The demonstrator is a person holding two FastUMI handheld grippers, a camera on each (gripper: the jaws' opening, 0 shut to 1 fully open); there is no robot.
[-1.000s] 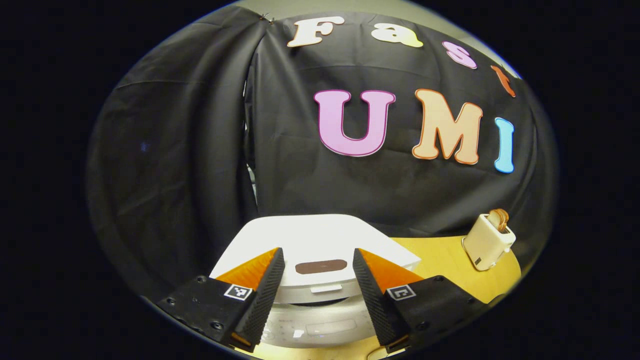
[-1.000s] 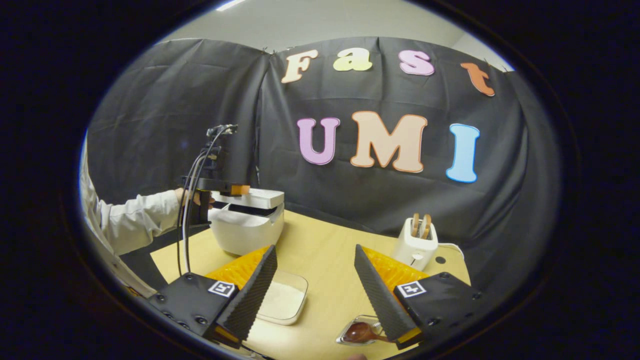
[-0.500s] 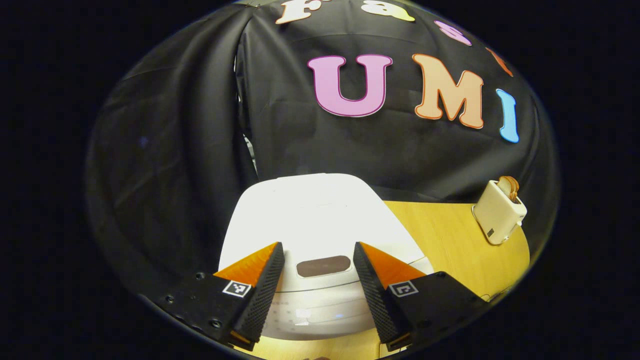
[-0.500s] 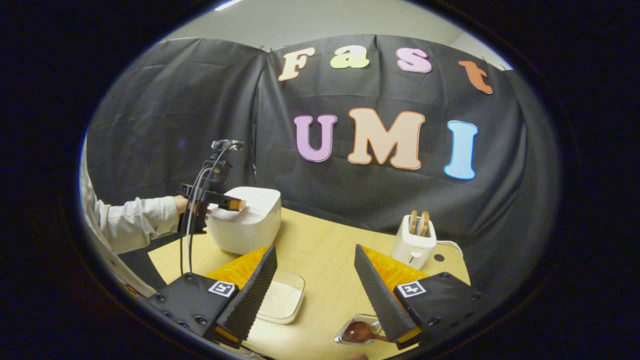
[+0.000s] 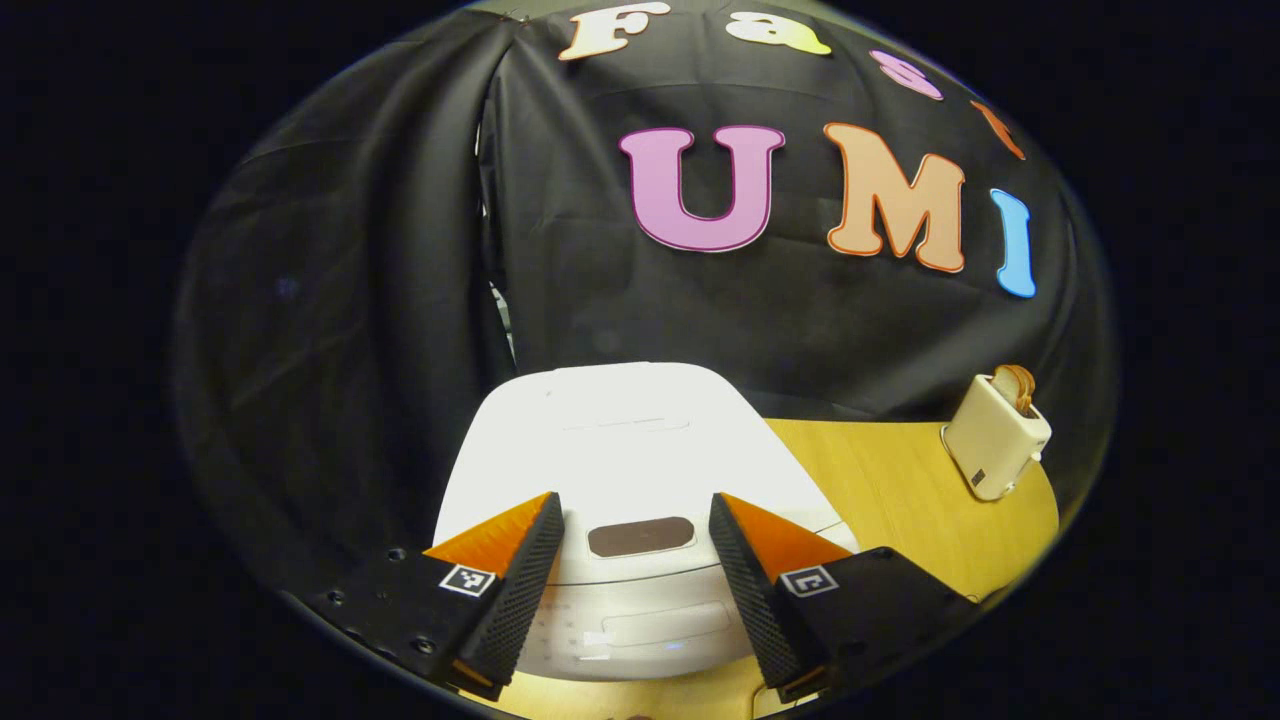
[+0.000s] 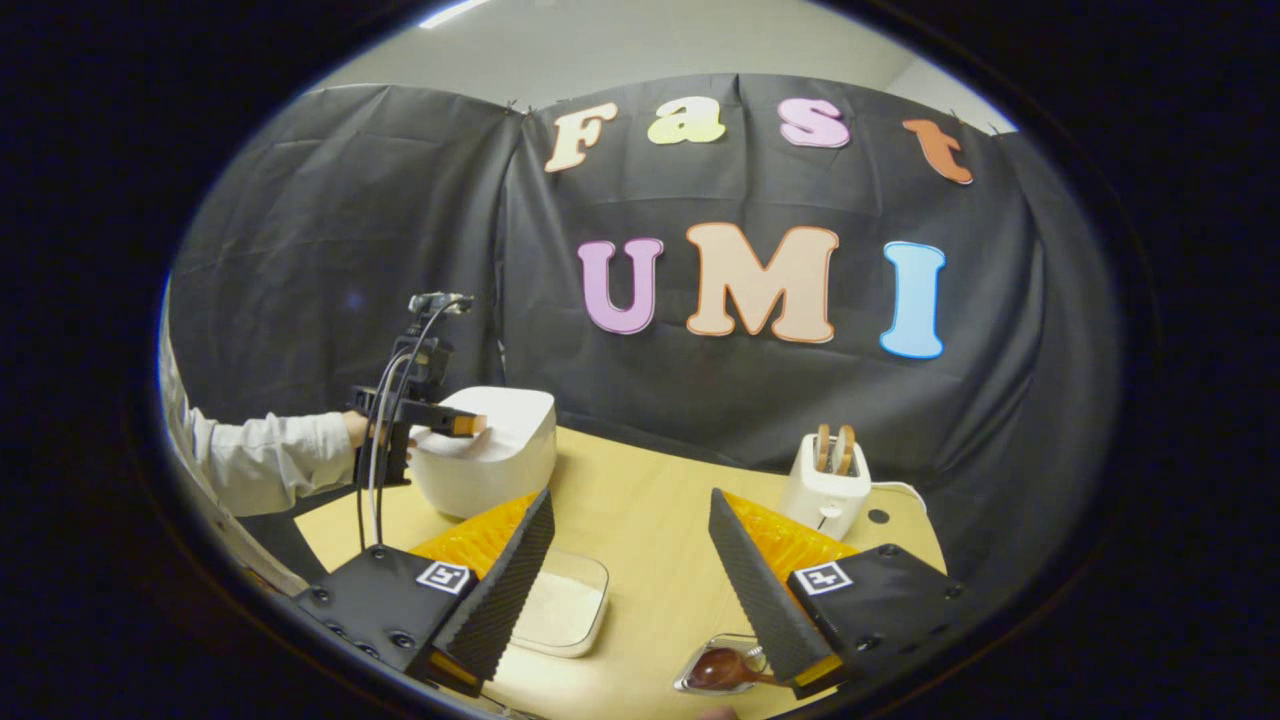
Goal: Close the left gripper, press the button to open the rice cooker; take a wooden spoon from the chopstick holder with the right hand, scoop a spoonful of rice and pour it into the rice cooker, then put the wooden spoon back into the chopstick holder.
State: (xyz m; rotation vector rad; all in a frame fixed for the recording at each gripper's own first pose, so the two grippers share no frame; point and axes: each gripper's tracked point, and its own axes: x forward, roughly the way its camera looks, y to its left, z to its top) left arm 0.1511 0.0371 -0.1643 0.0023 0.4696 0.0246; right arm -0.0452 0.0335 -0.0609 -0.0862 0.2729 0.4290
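Since a second ago the rice cooker has gone from lid lifted to lid down, and my left gripper has dropped lower in front of it; in the last half second the left gripper view has barely shifted. No brand or writing on the cooker is sharp enough to read; the faint markings on its front panel are blurred. Each of my fingers carries a small square black-and-white marker, not lettering.

My left fingers stand apart, holding nothing, framing the dark oval button on the lid's front edge. Whether they touch the lid I cannot tell. In the right gripper view the left gripper sits over the cooker's near top edge, a white sleeve behind it.

My right gripper is also spread wide and empty, above the yellow surface. A clear tray of rice lies by its left finger, and the wooden spoon rests in a clear holder beside the right finger. A white toaster with two slices stands farther back.
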